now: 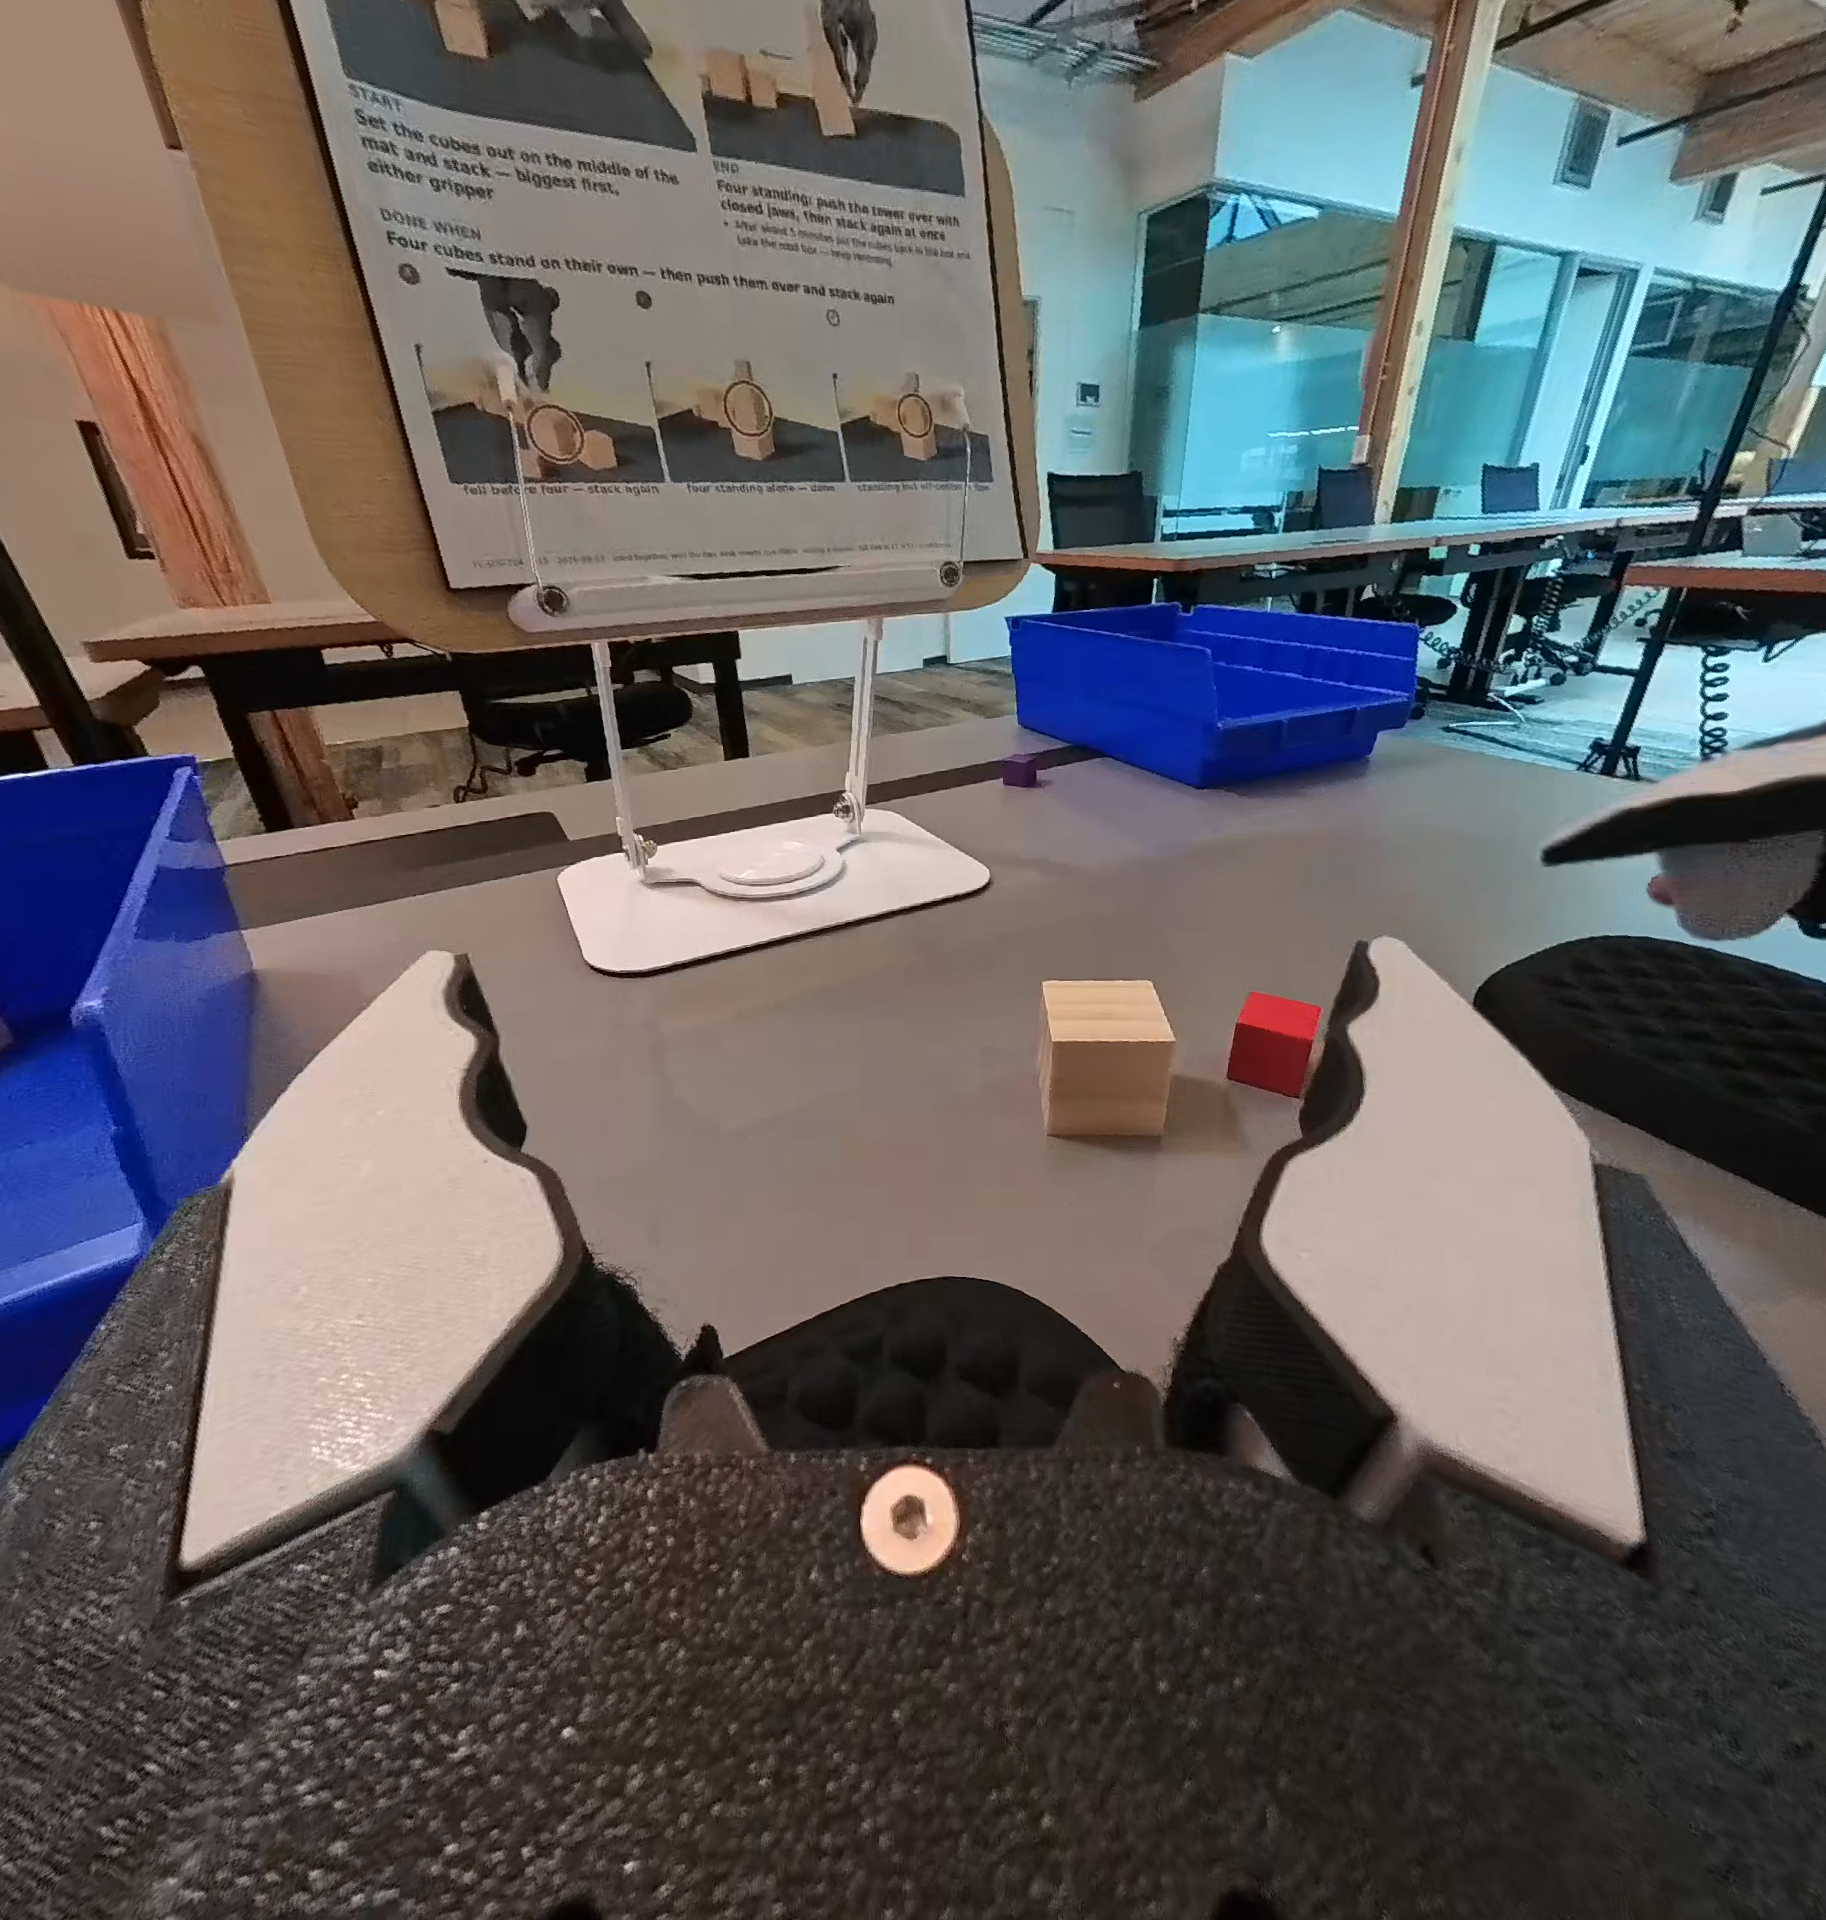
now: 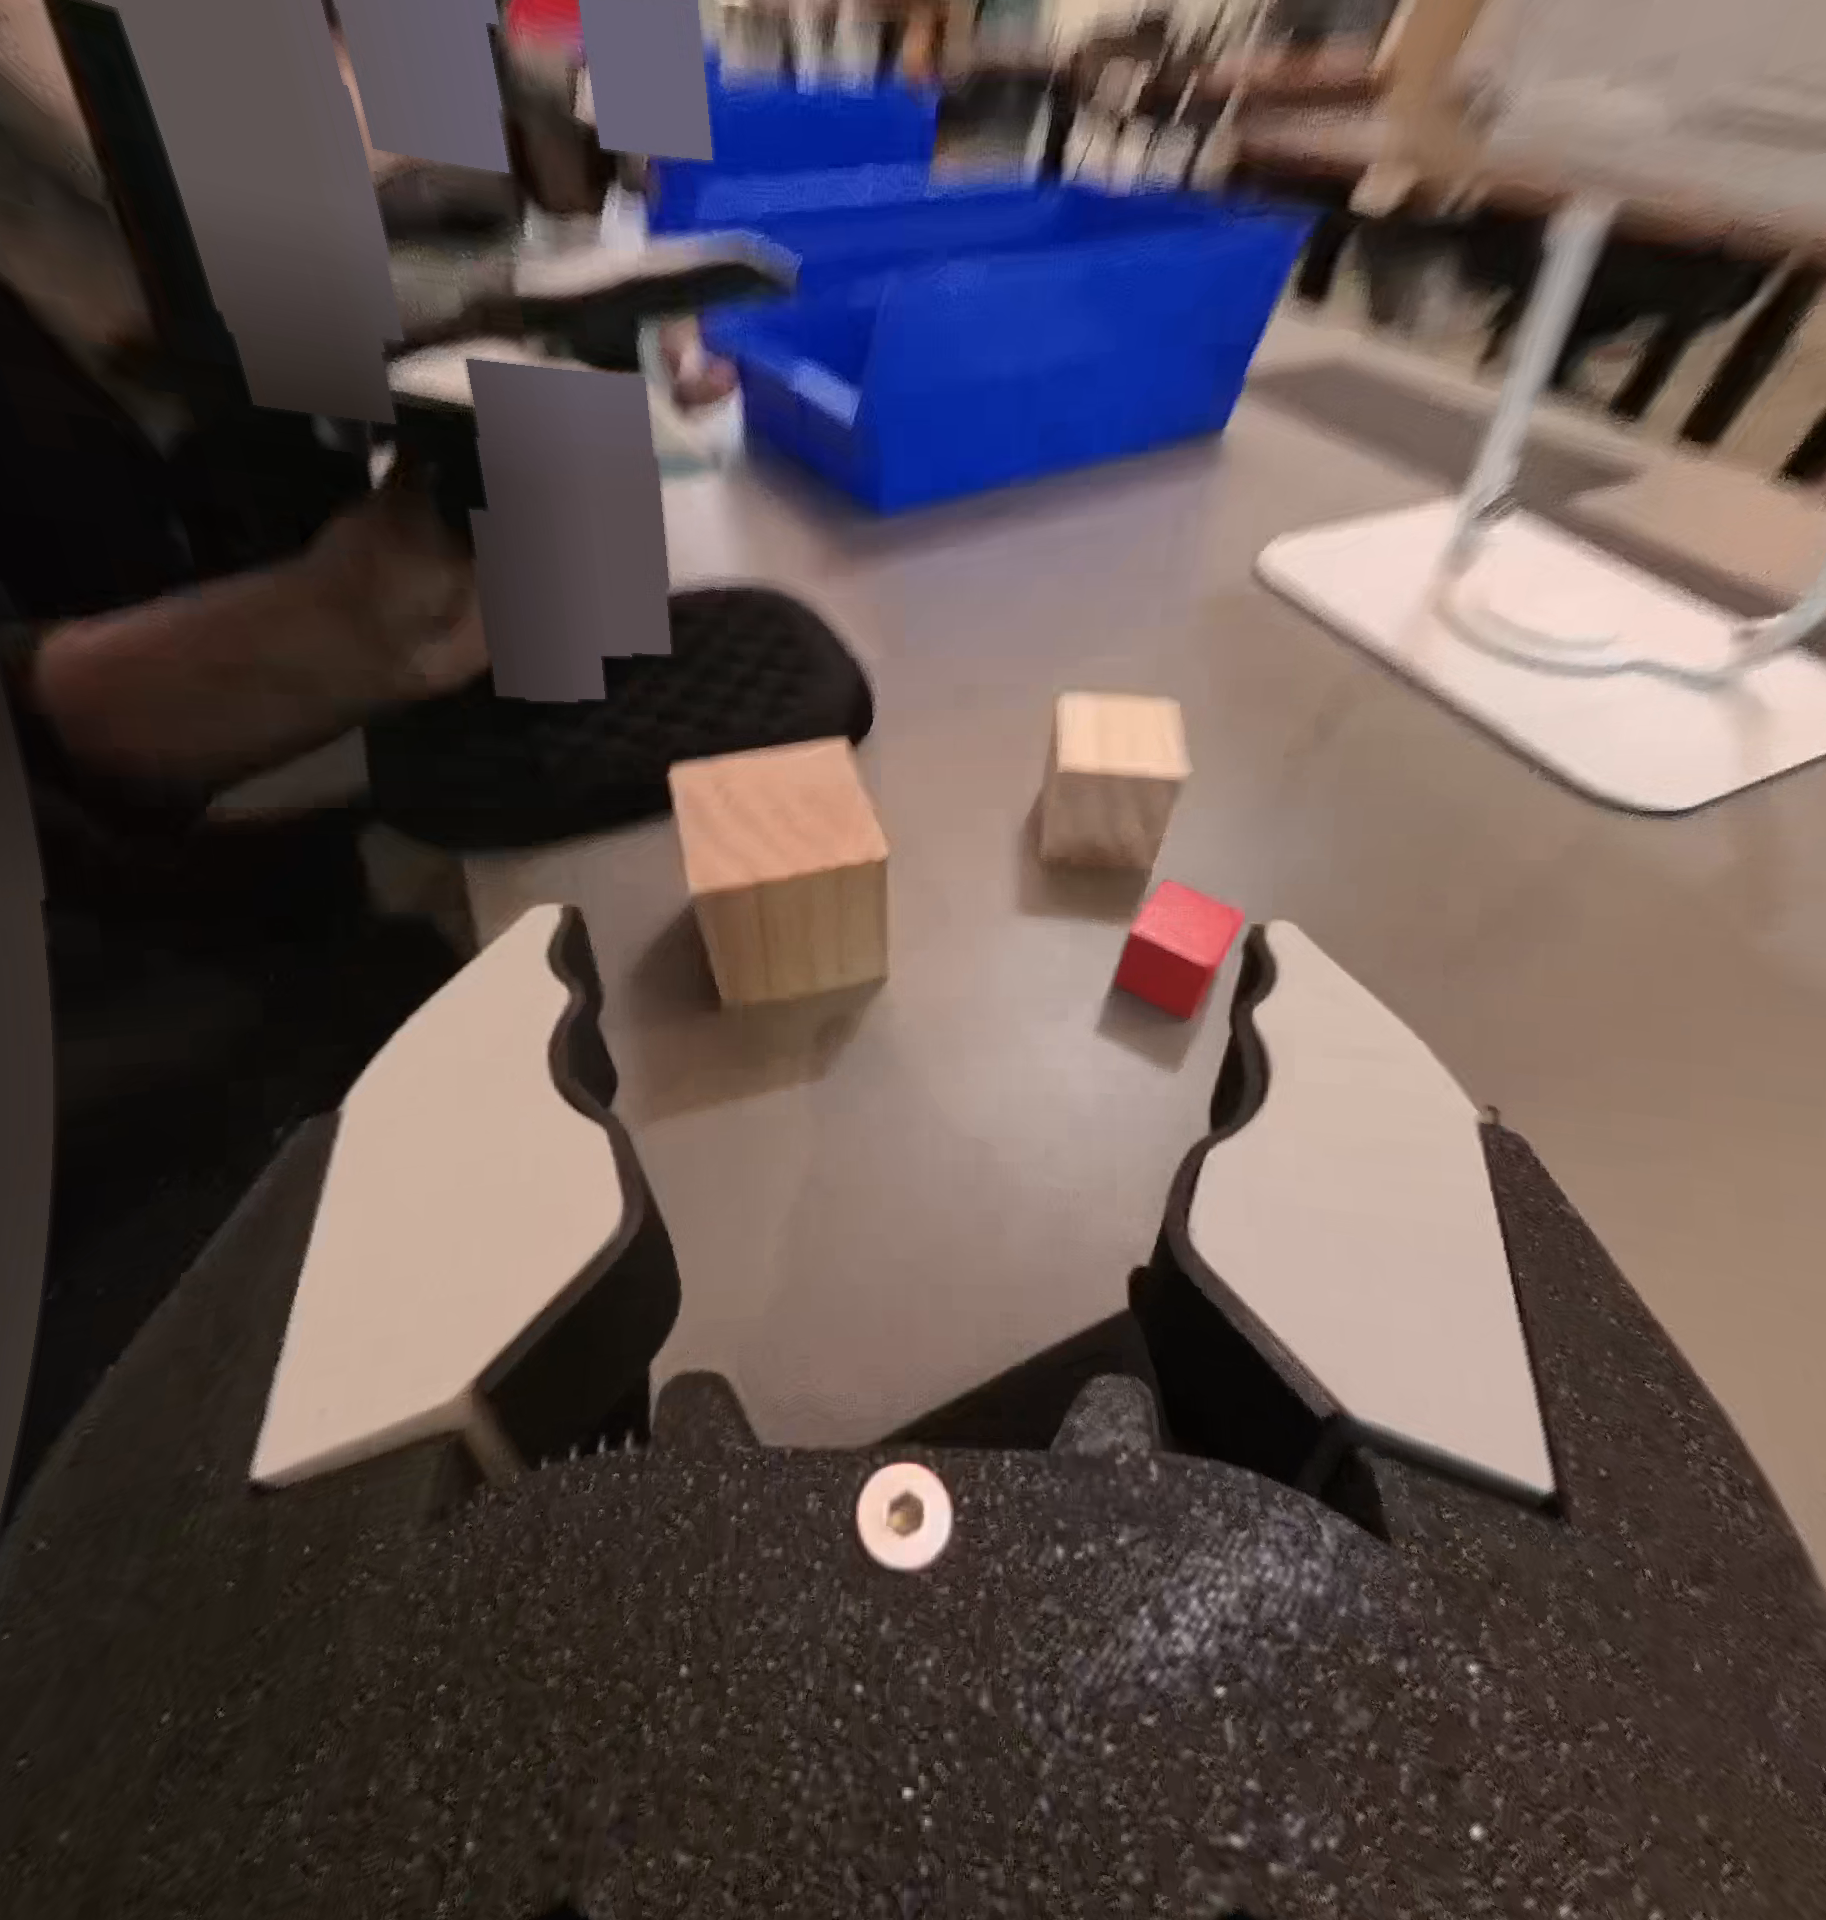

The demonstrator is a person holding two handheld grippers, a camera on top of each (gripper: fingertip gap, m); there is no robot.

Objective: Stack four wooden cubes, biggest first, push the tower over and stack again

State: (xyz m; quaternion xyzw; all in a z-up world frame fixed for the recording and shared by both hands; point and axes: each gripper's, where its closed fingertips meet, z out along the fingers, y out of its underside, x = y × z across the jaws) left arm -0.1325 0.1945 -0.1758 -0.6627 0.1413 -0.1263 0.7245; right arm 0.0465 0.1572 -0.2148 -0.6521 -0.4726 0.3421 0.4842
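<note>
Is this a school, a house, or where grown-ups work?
Most likely an office used as a workshop. Behind the grey table are long desks with office chairs and glass-walled rooms; blue bins sit on the table.

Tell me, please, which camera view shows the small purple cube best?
The left wrist view. There the purple cube sits sharp on the grey table, far back, left of the far blue bin. The right wrist view does not show it; that picture is blurred by motion.

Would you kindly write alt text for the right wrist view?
The open right gripper holds nothing above a grey table; ahead stand two wooden cubes, larger and smaller, and a small red cube, with blue bins behind.
</note>
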